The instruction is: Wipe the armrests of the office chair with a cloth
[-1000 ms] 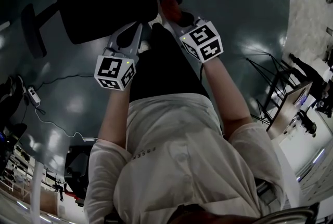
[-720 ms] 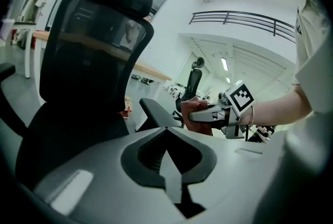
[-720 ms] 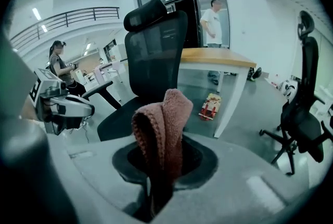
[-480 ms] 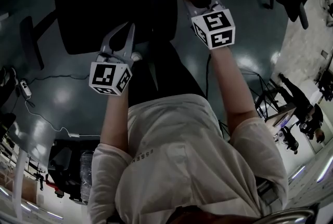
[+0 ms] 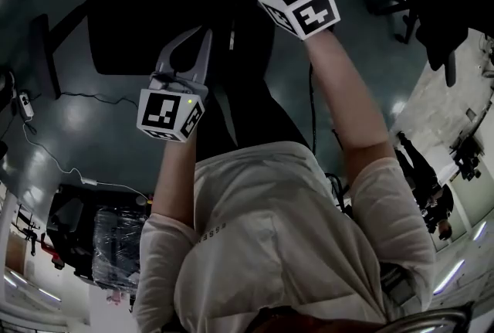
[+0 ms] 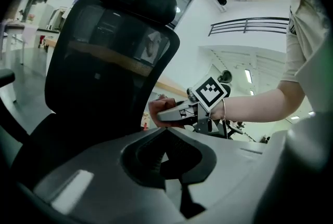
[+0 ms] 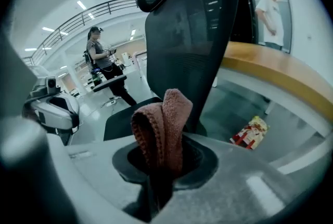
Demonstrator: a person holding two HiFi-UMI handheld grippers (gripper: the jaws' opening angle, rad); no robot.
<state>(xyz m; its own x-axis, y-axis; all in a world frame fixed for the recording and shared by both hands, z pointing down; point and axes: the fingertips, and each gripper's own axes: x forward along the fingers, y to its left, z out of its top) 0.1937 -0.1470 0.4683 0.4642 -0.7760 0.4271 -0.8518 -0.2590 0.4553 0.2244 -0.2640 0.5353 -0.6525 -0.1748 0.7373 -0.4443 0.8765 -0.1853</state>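
The right gripper (image 7: 161,168) is clamped on the cloth (image 7: 162,127), and a folded wad stands up out of its jaws. The cloth looks soft, light and limp, so it will likely drape and bunch rather than push. A deep bite on the fold, as here, with enough left proud to press flat, seems the best hold. Just ahead rises the chair (image 7: 192,36), its mesh back close. To the left and nearer the body, the left gripper (image 6: 165,132) is closed on nothing. Further left lies an armrest (image 5: 44,45). Nothing is being wiped yet.
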